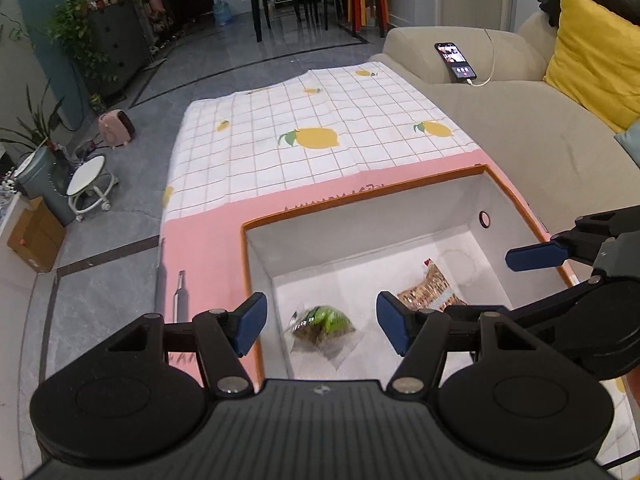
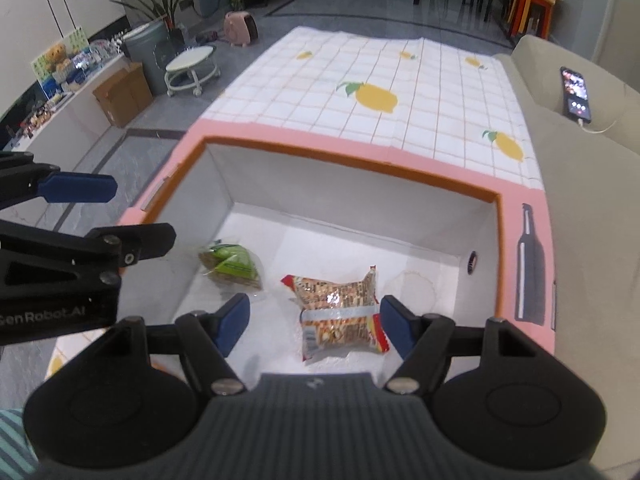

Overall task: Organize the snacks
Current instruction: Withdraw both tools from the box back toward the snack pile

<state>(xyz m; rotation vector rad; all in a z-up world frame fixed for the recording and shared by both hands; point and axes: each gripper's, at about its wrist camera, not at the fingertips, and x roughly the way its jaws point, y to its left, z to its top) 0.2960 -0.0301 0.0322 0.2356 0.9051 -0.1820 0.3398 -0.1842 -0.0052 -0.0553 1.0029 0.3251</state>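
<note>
Both snack packets, the green packet and the orange packet, lie inside the box; the left gripper and the right gripper hover above, jaws apart and empty.

The white-walled, orange-rimmed open box looks like matt card, its floor a slightly grainy white foam. On that floor, the brown-and-red snack packet is glossy crinkled plastic film, and the green-and-clear wrapped snack near the box's left wall is shiny, transparent film. The lemon-printed checked tablecloth is smooth matt cloth, lightly creased. Both grippers are matt black plastic with smooth blue pads and small bright metal pins.
</note>
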